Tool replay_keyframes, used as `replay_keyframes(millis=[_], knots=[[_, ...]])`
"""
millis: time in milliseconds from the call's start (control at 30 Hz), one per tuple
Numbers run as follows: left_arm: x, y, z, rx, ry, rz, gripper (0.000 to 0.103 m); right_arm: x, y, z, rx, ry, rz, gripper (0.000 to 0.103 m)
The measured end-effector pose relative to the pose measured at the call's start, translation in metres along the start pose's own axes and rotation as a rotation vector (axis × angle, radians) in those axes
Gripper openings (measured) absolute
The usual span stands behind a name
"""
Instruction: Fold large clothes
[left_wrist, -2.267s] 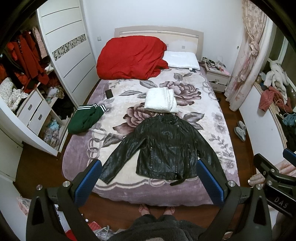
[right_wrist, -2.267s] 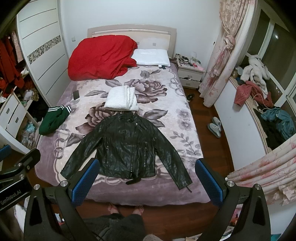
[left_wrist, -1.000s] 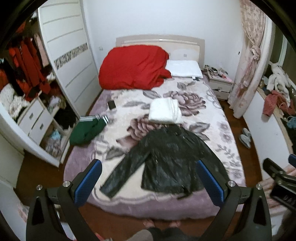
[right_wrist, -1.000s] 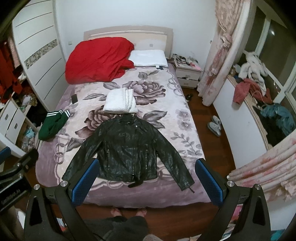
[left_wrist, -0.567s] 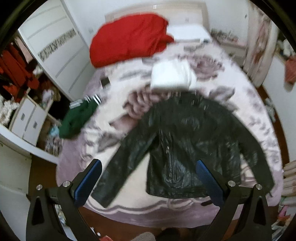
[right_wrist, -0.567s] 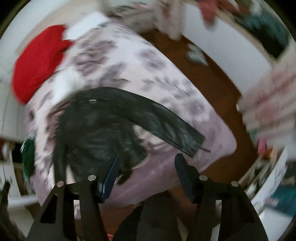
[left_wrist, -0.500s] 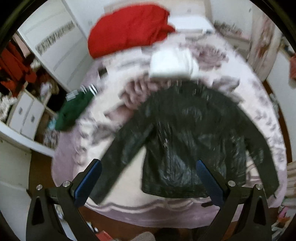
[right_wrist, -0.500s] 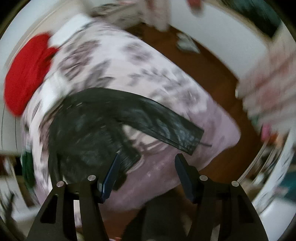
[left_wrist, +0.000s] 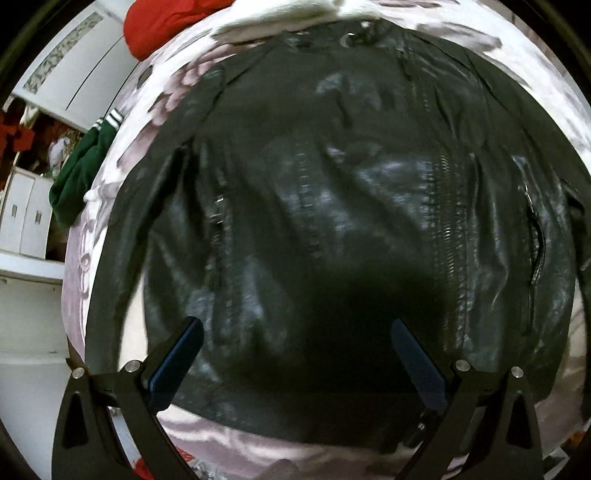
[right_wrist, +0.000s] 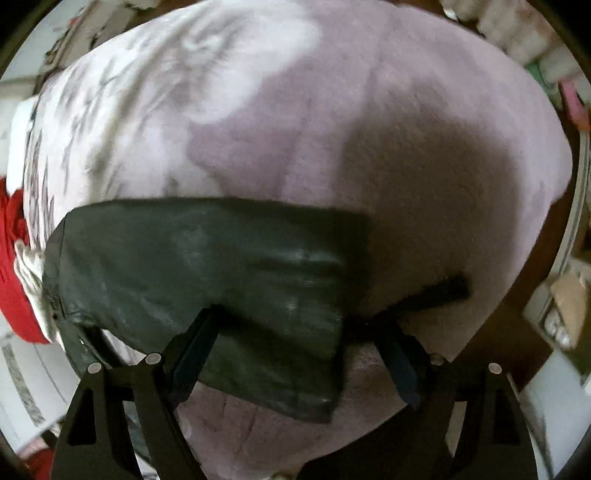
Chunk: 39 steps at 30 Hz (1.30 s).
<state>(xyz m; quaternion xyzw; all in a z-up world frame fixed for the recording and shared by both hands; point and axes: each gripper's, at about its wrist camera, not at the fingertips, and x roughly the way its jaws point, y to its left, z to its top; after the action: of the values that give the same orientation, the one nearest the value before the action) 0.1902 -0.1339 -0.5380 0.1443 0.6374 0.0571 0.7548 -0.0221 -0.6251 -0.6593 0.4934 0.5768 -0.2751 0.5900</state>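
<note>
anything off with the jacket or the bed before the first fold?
Nothing stands out. The black leather jacket lies flat, front up, on the pale floral blanket; its sleeve is laid out straight. A green garment sits bunched at the blanket's edge, apart from the jacket. Both views are motion-blurred.

Black jacket (left_wrist: 332, 206) covers most of the bed; bare blanket (right_wrist: 424, 147) lies open beyond its sleeve (right_wrist: 229, 273). A green garment (left_wrist: 79, 173) crowds the left edge.

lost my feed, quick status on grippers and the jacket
Left gripper open, low over jacket body. Right gripper open, straddling sleeve cuff end. Jacket flat on blanket, nothing gripped, nothing in the way.
</note>
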Motion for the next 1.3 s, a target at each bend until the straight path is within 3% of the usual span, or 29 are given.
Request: replay_keyframes(millis=[33, 100, 200, 300, 367, 433, 600, 700, 800, 900, 967, 1000, 1033, 1100, 1200, 1300], knots=[[0.002, -0.006, 0.003, 0.003, -0.001, 0.0, 0.103, -0.002, -0.004, 0.0, 0.004, -0.002, -0.005, 0.052], [0.002, -0.011, 0.007, 0.008, -0.002, 0.0, 0.103, -0.013, -0.015, 0.001, 0.038, -0.008, 0.085, 0.033], [0.007, -0.02, 0.017, 0.016, -0.006, 0.008, 0.103, -0.053, -0.008, 0.013, -0.016, -0.126, 0.114, 0.032], [0.016, -0.027, 0.021, 0.028, -0.017, 0.006, 0.103, -0.09, 0.03, 0.031, -0.107, -0.22, 0.087, 0.032], [0.028, -0.031, 0.021, 0.045, -0.018, -0.004, 0.103, -0.071, 0.054, 0.052, -0.157, -0.127, 0.025, 0.035], [0.042, -0.035, 0.02, 0.051, 0.0, -0.013, 0.103, -0.042, 0.035, 0.062, -0.031, -0.002, 0.049, 0.051], [0.067, -0.02, 0.023, -0.023, 0.037, -0.104, 0.103, -0.031, -0.02, 0.005, 0.289, -0.026, 0.341, 0.064], [0.079, -0.001, 0.021, -0.089, 0.061, -0.202, 0.103, 0.001, -0.023, -0.019, 0.38, 0.015, 0.515, 0.065], [0.084, 0.006, 0.021, -0.081, 0.07, -0.231, 0.103, 0.028, -0.014, -0.019, 0.418, -0.052, 0.595, 0.065], [0.089, 0.011, 0.024, -0.077, 0.101, -0.226, 0.103, 0.039, -0.013, -0.017, 0.553, -0.141, 0.637, 0.068], [0.091, 0.013, 0.029, -0.078, 0.123, -0.222, 0.103, 0.039, -0.004, -0.022, 0.594, -0.228, 0.76, 0.061], [0.093, 0.015, 0.029, -0.078, 0.128, -0.22, 0.103, 0.039, 0.002, -0.019, 0.586, -0.237, 0.769, 0.038], [0.094, 0.017, 0.029, -0.078, 0.128, -0.218, 0.103, 0.038, 0.01, -0.015, 0.572, -0.25, 0.769, 0.023], [0.094, 0.02, 0.028, -0.079, 0.117, -0.218, 0.103, 0.035, 0.024, -0.005, 0.56, -0.29, 0.748, 0.008], [0.086, 0.018, 0.024, -0.086, 0.101, -0.224, 0.103, 0.01, 0.044, 0.006, 0.508, -0.335, 0.707, 0.007], [0.071, 0.037, 0.021, -0.119, 0.062, -0.205, 0.103, -0.052, 0.078, 0.007, 0.357, -0.394, 0.668, 0.006]])
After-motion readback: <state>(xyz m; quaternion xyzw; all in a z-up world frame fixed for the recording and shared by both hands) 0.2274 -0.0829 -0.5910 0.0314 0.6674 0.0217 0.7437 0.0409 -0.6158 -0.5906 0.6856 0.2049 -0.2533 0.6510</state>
